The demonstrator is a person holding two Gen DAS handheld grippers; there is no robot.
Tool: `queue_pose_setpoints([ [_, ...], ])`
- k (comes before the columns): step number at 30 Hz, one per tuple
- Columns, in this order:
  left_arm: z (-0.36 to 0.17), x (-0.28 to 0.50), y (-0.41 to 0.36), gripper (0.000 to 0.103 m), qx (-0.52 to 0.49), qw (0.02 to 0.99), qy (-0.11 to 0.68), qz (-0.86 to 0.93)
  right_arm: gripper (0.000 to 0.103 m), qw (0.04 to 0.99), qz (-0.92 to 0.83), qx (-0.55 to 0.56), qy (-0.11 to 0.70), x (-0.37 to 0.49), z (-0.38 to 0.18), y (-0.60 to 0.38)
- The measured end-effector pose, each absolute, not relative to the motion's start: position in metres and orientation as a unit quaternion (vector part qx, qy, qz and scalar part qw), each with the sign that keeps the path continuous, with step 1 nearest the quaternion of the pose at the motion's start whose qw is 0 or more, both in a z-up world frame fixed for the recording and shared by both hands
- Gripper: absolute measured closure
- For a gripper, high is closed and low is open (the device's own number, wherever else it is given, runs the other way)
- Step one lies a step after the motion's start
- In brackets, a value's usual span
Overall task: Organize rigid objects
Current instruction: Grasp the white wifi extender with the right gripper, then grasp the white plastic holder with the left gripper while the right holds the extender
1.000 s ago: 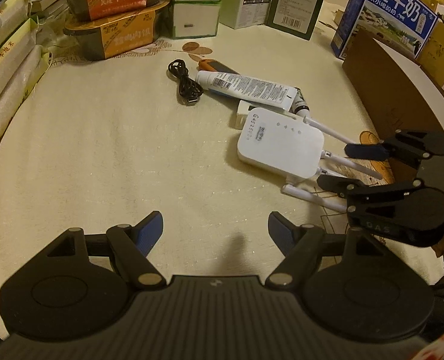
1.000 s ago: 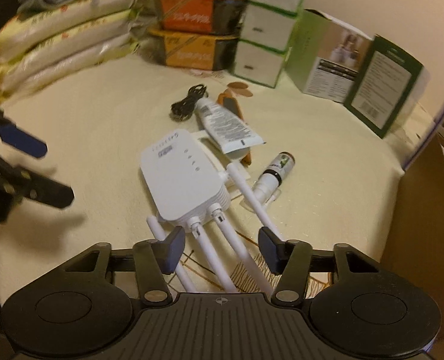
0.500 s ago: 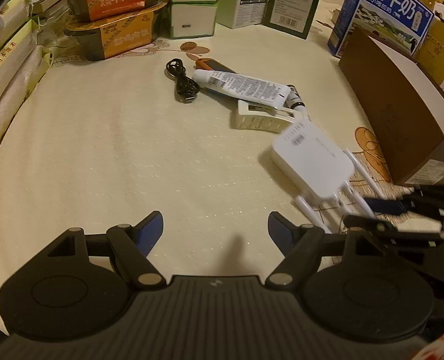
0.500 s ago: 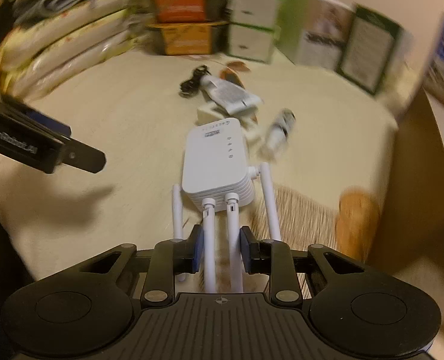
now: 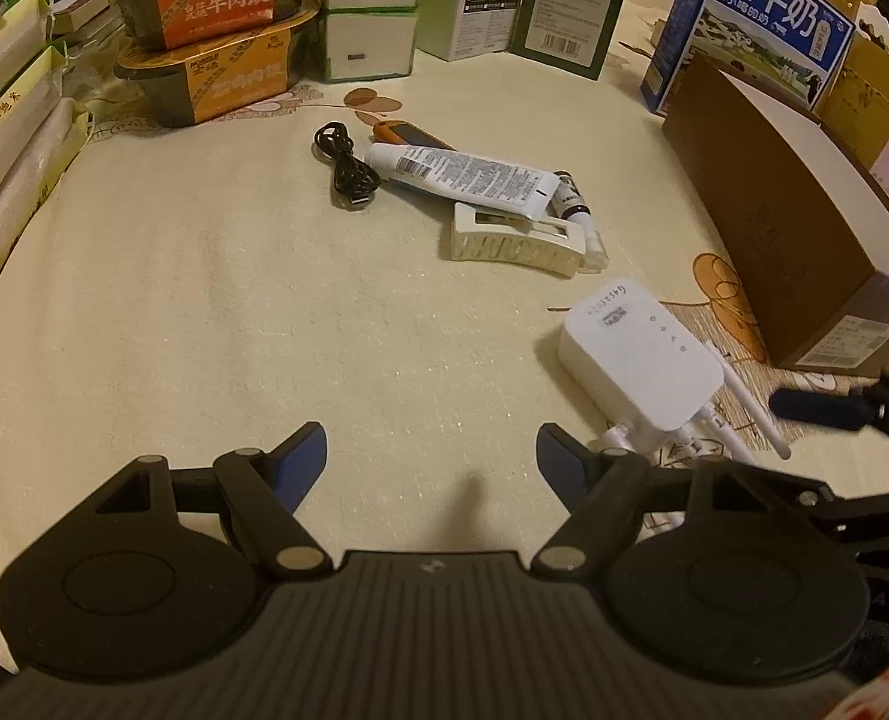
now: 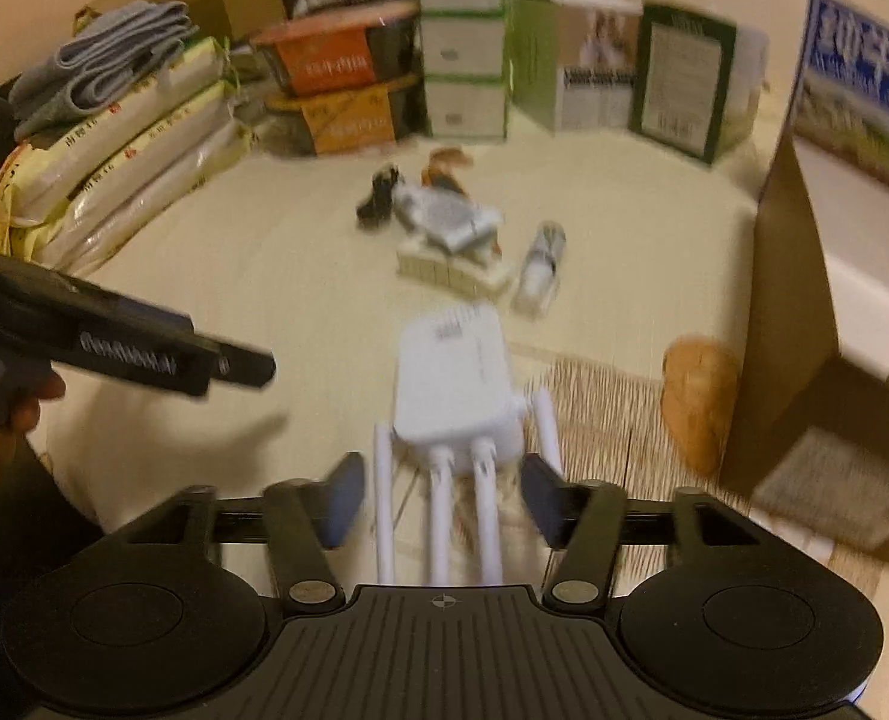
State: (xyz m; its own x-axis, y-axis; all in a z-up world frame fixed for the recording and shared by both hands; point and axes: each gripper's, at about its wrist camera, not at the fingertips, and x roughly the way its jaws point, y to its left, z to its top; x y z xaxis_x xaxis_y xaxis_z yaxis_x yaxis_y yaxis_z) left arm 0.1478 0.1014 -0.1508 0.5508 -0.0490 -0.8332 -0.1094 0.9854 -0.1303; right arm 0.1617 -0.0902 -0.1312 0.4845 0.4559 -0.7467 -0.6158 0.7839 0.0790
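The router lies just ahead of the right gripper, antennas running back between its just-opened, half-spread jaws untouched, while the left gripper gapes empty beside it.

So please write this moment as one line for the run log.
right tool: open, jaws just opened, antennas between, not gripped | white router: on tablecloth beside brown box | left tool: open, empty

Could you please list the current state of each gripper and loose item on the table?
left gripper: open, empty.
right gripper: jaws just opened, antennas between, not pressed.
router: lying flat, released.
tube: lying, capped.
cable: coiled.
brown box: open.
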Motion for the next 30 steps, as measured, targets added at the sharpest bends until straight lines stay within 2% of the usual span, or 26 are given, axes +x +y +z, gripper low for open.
queue_pose_setpoints([
  [7,-0.154,0.153,0.108,0.029,-0.089,0.875,0.476,0.021,0.043,0.863,0.302,-0.142,0.379,0.183,-0.142,-0.068],
  [20,-0.160,0.173,0.111,0.029,-0.089,0.875,0.476,0.020,0.042,0.842,0.304,-0.107,0.433,0.228,-0.164,-0.064],
  [22,-0.161,0.177,0.110,0.029,-0.086,0.875,0.476,0.019,0.045,0.838,0.304,-0.114,0.438,0.229,-0.168,-0.062],
  [23,-0.161,0.179,0.109,0.029,-0.085,0.876,0.475,0.018,0.050,0.839,0.304,-0.116,0.437,0.229,-0.169,-0.063],
  [30,-0.161,0.193,0.102,0.029,-0.072,0.885,0.460,-0.002,0.051,0.865,0.251,-0.067,0.430,0.236,-0.163,-0.080],
])
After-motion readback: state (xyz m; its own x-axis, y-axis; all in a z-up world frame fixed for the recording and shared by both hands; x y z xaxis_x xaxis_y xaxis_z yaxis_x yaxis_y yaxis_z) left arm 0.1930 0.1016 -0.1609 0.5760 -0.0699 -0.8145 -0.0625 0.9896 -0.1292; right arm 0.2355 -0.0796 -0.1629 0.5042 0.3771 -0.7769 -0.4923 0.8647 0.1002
